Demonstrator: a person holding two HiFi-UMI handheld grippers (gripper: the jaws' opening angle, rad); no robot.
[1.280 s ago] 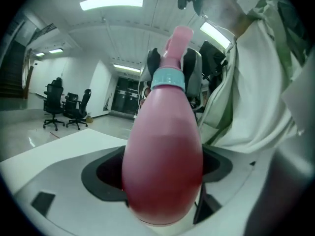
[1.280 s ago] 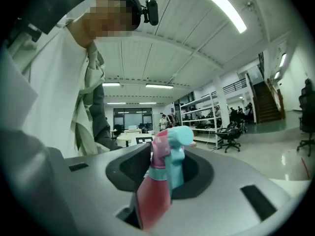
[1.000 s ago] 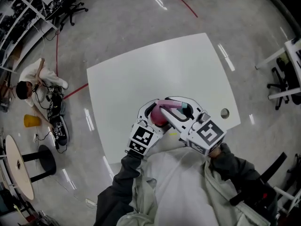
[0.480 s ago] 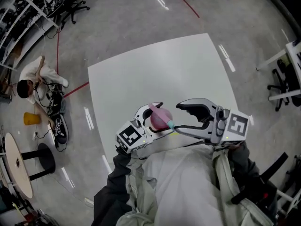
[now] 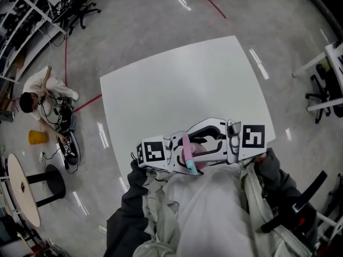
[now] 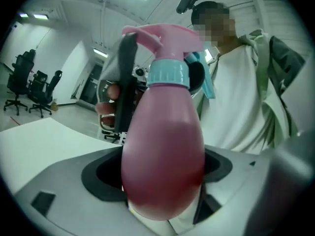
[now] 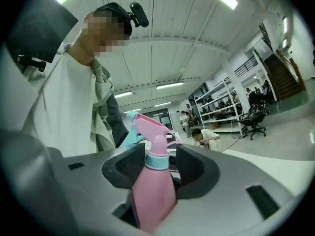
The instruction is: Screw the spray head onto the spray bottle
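A pink spray bottle (image 6: 165, 156) is clamped by its body in my left gripper (image 6: 162, 181), close to the person's chest (image 5: 195, 150). The pink spray head (image 6: 162, 38) with its pale blue collar (image 6: 168, 74) and trigger sits on the bottle's neck. My right gripper (image 7: 156, 166) reaches in from the right (image 5: 199, 143). Its black pads stand either side of the collar (image 7: 157, 160), with a gap showing on one side. One right finger (image 6: 125, 82) shows dark beside the head in the left gripper view.
The white table (image 5: 182, 84) stretches ahead of both grippers, with a small round hole (image 5: 256, 126) near its right edge. A person (image 5: 40, 92) crouches on the floor at left beside cables and a yellow cone (image 5: 36, 137). Office chairs stand at the right.
The right gripper let go of the spray head, swung out to the right with its jaws wide, then came back round the collar. The left gripper turned and the bottle tipped toward the person.
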